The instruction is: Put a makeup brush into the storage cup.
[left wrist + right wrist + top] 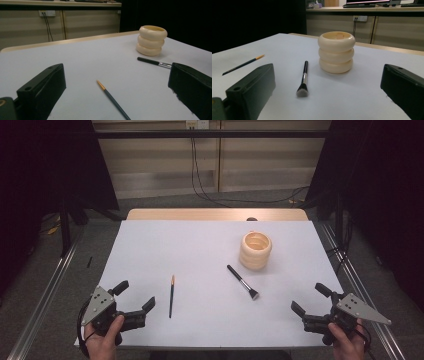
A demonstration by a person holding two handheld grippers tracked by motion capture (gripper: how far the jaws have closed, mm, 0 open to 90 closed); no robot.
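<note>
A cream ribbed holder made of three stacked rings stands upright right of the table's centre. A black-handled makeup brush lies flat just in front of it, bristles toward the person. A thin dark paintbrush with an orange tip lies left of centre. My left gripper rests open at the near left corner, nothing between its jaws. My right gripper sits open at the near right corner, also holding nothing.
The white table top has a wooden strip along its far edge. Metal rails run along the floor on both sides. Black cables hang down the back wall.
</note>
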